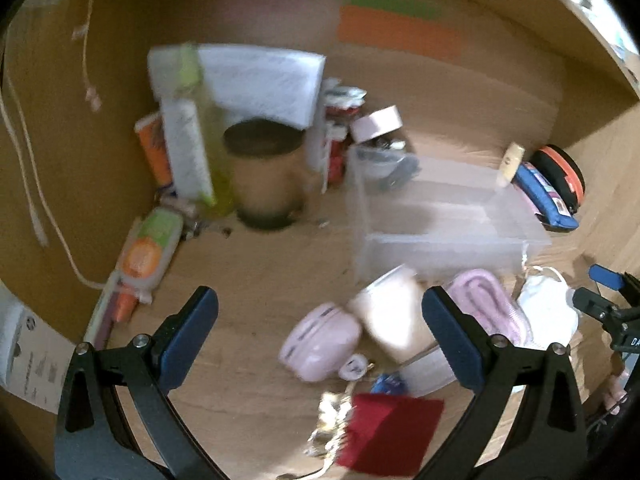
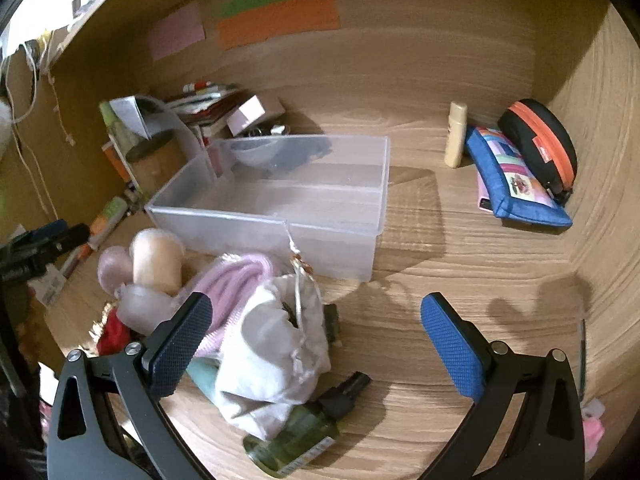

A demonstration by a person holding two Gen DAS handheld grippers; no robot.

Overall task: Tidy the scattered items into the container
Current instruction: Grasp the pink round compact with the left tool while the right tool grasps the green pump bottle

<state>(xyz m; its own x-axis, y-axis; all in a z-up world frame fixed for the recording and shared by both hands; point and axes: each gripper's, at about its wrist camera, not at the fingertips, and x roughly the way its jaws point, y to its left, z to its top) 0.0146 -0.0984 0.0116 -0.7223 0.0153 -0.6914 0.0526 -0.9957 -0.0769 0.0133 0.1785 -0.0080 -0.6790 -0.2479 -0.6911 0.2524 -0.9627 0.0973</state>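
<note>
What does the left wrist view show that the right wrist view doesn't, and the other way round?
Only the left wrist view: a red card near its bottom edge and a white cable hanging along the left wall.

Only the right wrist view: a green bottle with a black cap lying beside the white drawstring pouch, and a pink sticky note on the back wall.

Both: the empty clear plastic container, the blue zip pouch, the black case with an orange zip, and open, empty jaws on both grippers.
</note>
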